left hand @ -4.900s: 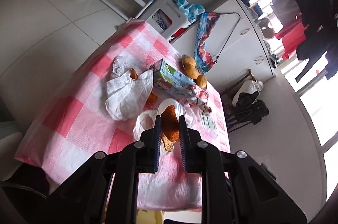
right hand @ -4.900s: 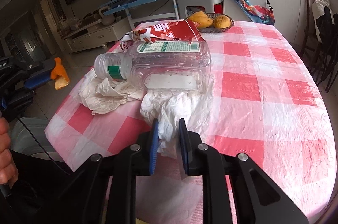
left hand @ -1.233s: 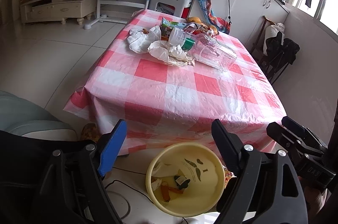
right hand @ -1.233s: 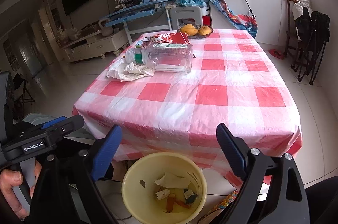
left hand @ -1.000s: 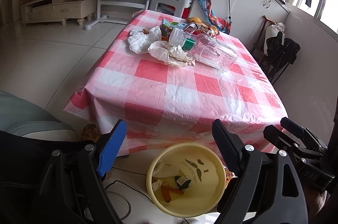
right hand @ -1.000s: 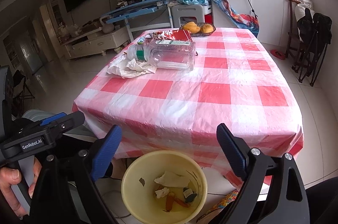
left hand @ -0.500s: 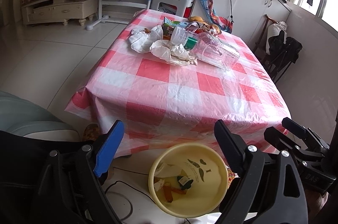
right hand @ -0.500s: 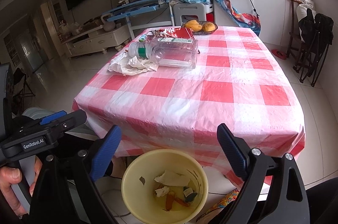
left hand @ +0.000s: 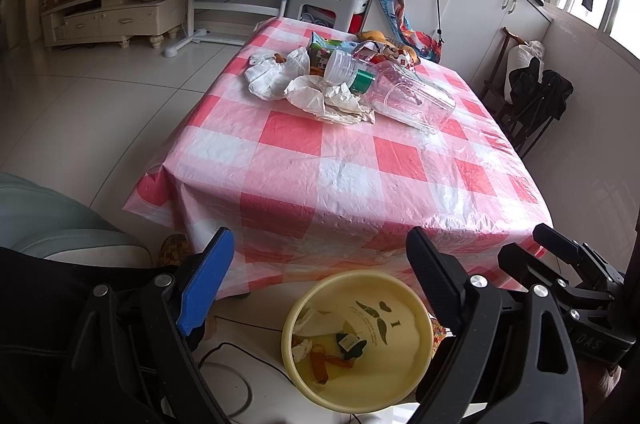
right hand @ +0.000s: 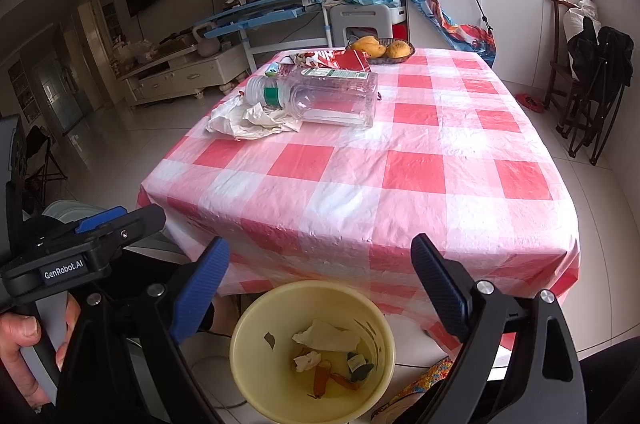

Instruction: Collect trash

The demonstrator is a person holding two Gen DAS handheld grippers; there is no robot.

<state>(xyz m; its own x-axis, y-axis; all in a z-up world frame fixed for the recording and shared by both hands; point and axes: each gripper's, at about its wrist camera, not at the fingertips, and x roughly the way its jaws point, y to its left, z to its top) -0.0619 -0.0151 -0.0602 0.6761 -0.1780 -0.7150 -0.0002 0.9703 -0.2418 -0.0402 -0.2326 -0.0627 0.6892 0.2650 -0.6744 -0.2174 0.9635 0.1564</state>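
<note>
A yellow bin (left hand: 360, 278) (right hand: 312, 286) stands on the floor at the table's near edge, holding white tissue, orange peel and a small dark scrap. My left gripper (left hand: 318, 240) hangs open above it, nothing between its fingers. My right gripper (right hand: 320, 244) is open over the same bin, also with nothing in it. On the pink checked tablecloth (left hand: 352, 176) (right hand: 400, 160) lie a clear plastic bottle (left hand: 404, 98) (right hand: 332, 96), crumpled white paper (left hand: 328, 100) (right hand: 252, 122), a white bag (left hand: 272, 74), a green carton (left hand: 324, 45) and a red snack packet (right hand: 344, 58).
A basket of yellow fruit (right hand: 380, 48) sits at the table's far end. A chair draped with dark clothes (right hand: 596, 72) stands to the right, and a pale grey seat (left hand: 52, 224) at the lower left. A cable (left hand: 240, 348) runs on the floor beside the bin. A hand (right hand: 20, 344) holds the left gripper.
About five seconds ago the left gripper was shut on orange peel and the right on white tissue at the table. Both now stand open over the bin. In the last second nothing moved.
</note>
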